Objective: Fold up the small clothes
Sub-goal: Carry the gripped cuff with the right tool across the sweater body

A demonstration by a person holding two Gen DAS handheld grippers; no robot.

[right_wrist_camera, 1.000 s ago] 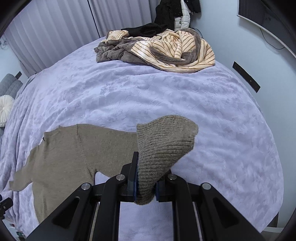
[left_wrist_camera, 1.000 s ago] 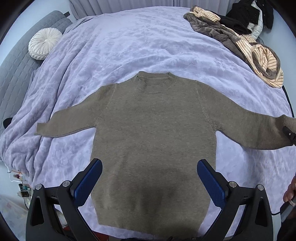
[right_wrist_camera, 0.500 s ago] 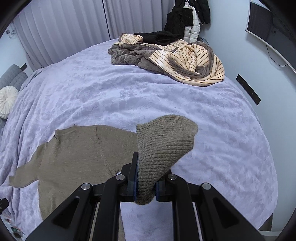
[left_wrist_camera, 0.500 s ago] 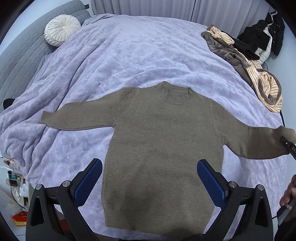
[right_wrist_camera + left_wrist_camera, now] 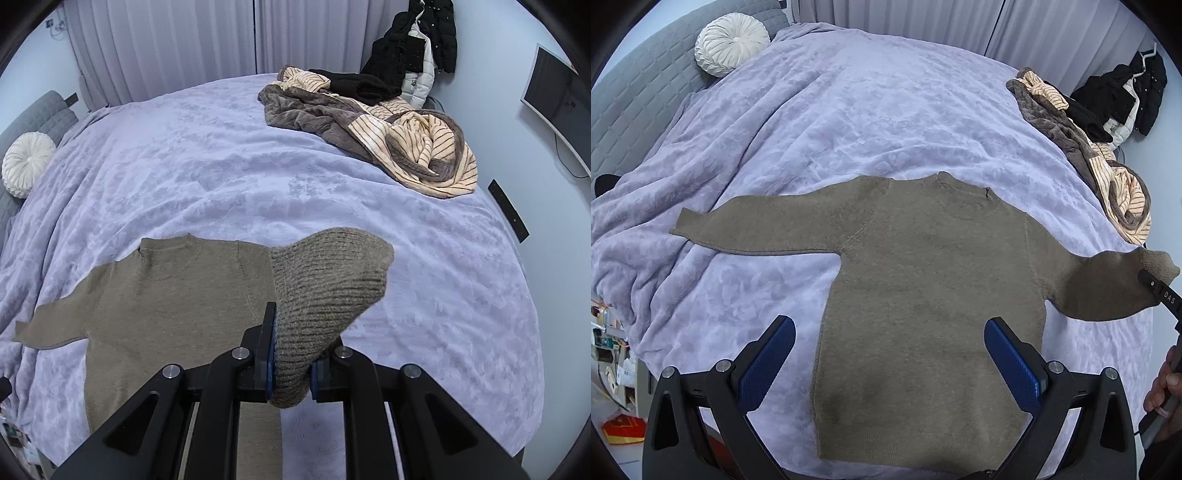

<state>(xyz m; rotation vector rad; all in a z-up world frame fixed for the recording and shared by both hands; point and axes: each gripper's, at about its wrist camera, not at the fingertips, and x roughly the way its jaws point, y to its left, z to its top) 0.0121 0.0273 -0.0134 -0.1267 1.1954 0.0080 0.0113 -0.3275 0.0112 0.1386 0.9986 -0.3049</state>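
Two blue-padded fingers of the right gripper are pinched tight on the ribbed cuff of an olive-brown knitted sweater, low in the middle of the right wrist view; the cuff bulges up and out above the pads. In the left wrist view the left gripper has its fingers spread wide with nothing between them, hovering over the sweater's lower body at the bottom of the frame. That sweater lies flat, front up, on a lilac plush bedspread, one sleeve stretched toward the left of the frame, the other lifted at the right edge where the right gripper's black tip holds it. A hand shows at the lower right edge. A heap of striped cream and brown fleece clothes sits in the upper right of the bed, a round white pleated cushion in the upper left against a grey quilted headboard.
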